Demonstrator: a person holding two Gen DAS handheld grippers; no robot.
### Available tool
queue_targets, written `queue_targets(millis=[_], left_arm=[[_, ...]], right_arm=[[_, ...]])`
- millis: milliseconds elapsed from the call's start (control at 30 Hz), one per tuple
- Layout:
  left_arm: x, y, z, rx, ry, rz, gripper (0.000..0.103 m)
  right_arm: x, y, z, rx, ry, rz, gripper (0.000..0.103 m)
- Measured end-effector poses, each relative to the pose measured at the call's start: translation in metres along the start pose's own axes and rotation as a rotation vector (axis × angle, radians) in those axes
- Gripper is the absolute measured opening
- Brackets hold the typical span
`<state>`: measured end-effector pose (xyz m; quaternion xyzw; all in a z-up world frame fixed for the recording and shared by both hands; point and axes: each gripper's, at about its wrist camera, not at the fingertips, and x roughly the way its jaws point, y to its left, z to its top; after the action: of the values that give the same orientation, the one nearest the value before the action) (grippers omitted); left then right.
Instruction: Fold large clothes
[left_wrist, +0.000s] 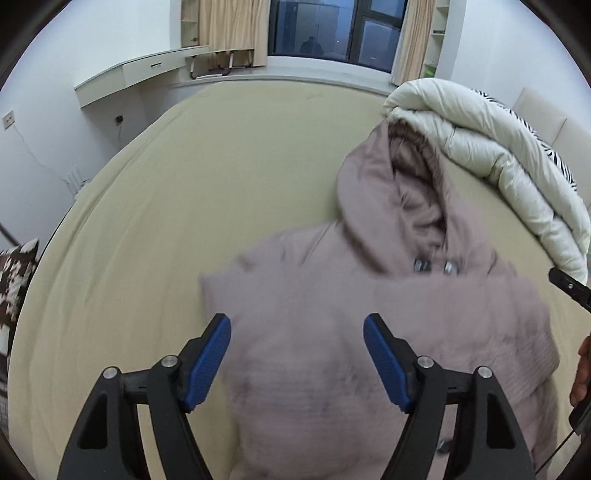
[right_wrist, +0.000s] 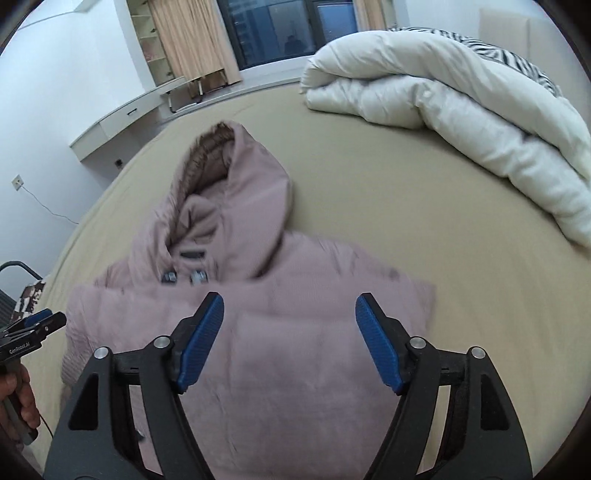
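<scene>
Dusty-pink padded hooded coat (right_wrist: 258, 332) lies folded on tan bed sheet (right_wrist: 424, 229), left gripper (left_wrist: 297, 360) and right gripper (right_wrist: 290, 338) both spread open above it, gripping nothing.

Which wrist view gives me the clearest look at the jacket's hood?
The right wrist view: the hood lies whole and unobstructed on the bed sheet, its fur-trimmed opening visible. The left wrist view also shows the hood, but its top runs against the white duvet.
</scene>
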<state>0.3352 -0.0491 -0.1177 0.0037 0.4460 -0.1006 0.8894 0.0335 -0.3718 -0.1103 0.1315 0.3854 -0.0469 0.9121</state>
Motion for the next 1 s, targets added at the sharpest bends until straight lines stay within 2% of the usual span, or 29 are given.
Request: queue_targets(millis=[100,267,400,533,567,600,633,700,800,900,967,1000], left_arm=[[0.023,-0.026,0.040,0.057,-0.021,-0.010,0.088],[0.082,-0.069,0.103,0.055,0.015,-0.031,0.088],[0.127,-0.106,0.127,0.122,0.016,0.033,0.092],[0.174,-0.108,0.145,0.097,0.049,0.111,0.092],[0.182,-0.104,0.147,0.086,0.065,0.102,0.082],[0.186,-0.100,0.149,0.064,0.078,0.067,0.066],[0.187,-0.094,0.149,0.026,0.088,0.029,0.059],[0.180,-0.085,0.149,-0.014,0.067,-0.014,0.036],[0.165,-0.089,0.145,0.032,0.021,-0.026,0.016],[0.144,-0.092,0.140,0.056,-0.040,-0.048,0.013],[0.130,-0.088,0.137,0.061,-0.078,-0.069,0.012],[0.121,-0.089,0.134,0.078,-0.100,-0.074,0.012]], right_arm=[[0.027,0.008,0.038,0.017,0.013,0.049,0.078],[0.081,0.021,0.079,0.045,0.078,0.105,0.078],[0.112,0.029,0.090,0.023,0.092,0.084,0.078],[0.143,0.036,0.091,-0.021,0.118,0.069,0.078],[0.150,0.038,0.093,-0.034,0.120,0.062,0.078],[0.159,0.041,0.096,-0.049,0.119,0.051,0.078],[0.165,0.043,0.100,-0.059,0.115,0.046,0.078],[0.178,0.049,0.113,-0.062,0.096,0.036,0.078],[0.203,0.059,0.134,-0.040,0.108,0.022,0.078],[0.242,0.071,0.145,-0.083,0.216,-0.107,0.078],[0.254,0.071,0.150,-0.060,0.232,-0.105,0.075],[0.255,0.070,0.154,-0.039,0.231,-0.087,0.052]])
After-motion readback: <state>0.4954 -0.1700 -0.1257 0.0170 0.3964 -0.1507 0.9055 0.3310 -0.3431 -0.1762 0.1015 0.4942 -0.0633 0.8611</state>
